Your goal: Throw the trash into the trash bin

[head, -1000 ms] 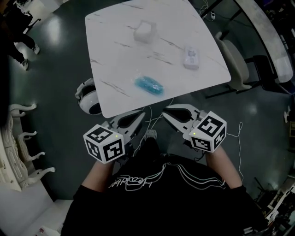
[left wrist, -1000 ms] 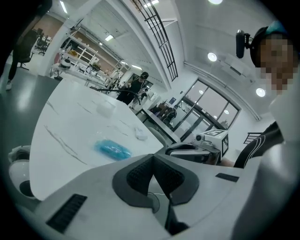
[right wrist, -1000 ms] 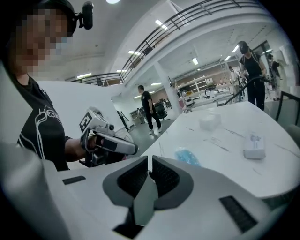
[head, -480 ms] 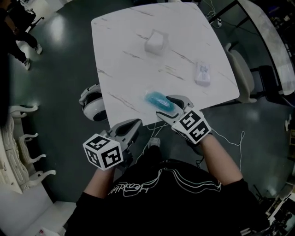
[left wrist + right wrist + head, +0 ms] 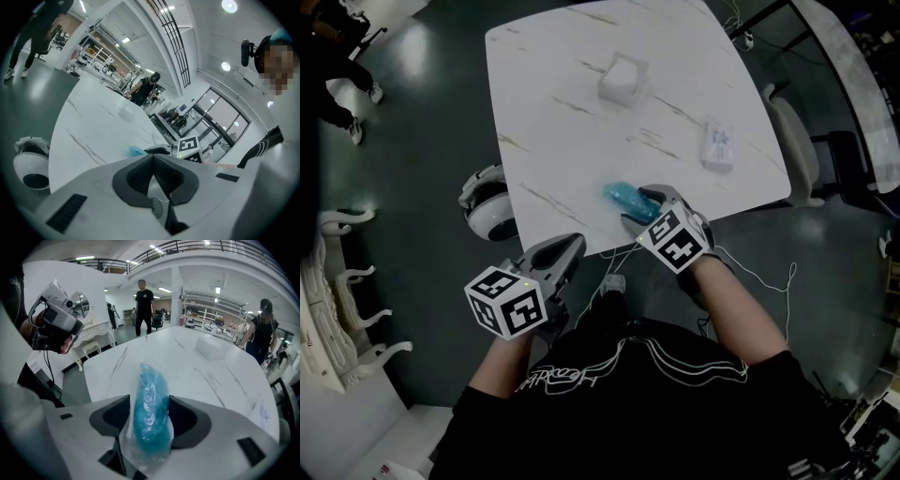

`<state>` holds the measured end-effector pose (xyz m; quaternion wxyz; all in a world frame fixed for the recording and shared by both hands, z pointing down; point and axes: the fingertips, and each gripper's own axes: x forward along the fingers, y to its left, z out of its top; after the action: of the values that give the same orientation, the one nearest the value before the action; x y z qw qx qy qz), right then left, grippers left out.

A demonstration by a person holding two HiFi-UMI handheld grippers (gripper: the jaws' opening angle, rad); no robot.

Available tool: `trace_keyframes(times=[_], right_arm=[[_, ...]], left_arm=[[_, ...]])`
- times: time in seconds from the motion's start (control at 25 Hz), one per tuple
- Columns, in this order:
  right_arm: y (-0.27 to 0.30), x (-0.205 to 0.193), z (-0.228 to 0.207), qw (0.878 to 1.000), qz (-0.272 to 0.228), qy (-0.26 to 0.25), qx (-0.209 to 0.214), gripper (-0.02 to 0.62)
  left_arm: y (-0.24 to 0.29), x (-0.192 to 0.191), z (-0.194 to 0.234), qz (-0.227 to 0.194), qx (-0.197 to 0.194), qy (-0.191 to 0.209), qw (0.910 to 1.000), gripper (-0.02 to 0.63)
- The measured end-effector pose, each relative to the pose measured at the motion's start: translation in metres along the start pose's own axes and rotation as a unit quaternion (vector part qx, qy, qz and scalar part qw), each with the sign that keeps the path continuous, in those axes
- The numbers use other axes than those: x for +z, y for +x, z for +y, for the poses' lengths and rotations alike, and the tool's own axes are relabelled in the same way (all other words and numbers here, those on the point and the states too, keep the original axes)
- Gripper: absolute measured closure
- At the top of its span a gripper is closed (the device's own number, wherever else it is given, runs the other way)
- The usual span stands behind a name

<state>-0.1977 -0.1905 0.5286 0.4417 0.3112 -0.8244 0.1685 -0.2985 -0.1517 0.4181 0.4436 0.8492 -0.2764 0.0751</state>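
Note:
A blue crumpled plastic bag (image 5: 622,196) lies near the front edge of the white marble table (image 5: 562,112). My right gripper (image 5: 637,210) points down at it, open, one jaw on each side of the bag (image 5: 150,404); the pads stand a little apart from it. My left gripper (image 5: 566,249) hangs just off the table's front edge with its jaws shut (image 5: 153,158) and nothing in them. The white round trash bin (image 5: 490,208) sits on the floor at the table's left side, also visible low in the left gripper view (image 5: 29,167).
A white box (image 5: 622,79) and a flat white packet (image 5: 718,143) lie farther back on the table. Pale chairs stand at the right (image 5: 792,141) and the left (image 5: 342,281). People stand in the background. Dark floor surrounds the table.
My right gripper has come forward from in front of my body, tipped down onto the table edge and now straddles the blue bag. The left gripper has shifted slightly.

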Motion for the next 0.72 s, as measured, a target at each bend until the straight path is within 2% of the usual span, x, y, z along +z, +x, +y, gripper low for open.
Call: trace_keyframes(times=[0.08,0.28,0.44,0.72], right_arm=[[0.003,-0.003,0.002,1.0,0.01,-0.001,0.006,0.319],[0.002,-0.002,0.003,0.999,0.009,0.025,0.018,0.383],[0.003,0.0,-0.001,0.999,0.006,0.039,0.003,0.469],[-0.001,0.007,-0.003,0.998,-0.027,0.045,-0.033,0.514]], left_arm=[[-0.002,-0.001,0.004,0.0,0.004,-0.003,1.0,0.601],[-0.008,-0.01,0.011,0.002,0.011,-0.013,0.9999,0.601],[-0.01,-0.015,0.012,0.001,0.007,-0.018,0.9998,0.601],[-0.013,-0.02,0.01,-0.002,0.009,-0.022,0.9997,0.601]])
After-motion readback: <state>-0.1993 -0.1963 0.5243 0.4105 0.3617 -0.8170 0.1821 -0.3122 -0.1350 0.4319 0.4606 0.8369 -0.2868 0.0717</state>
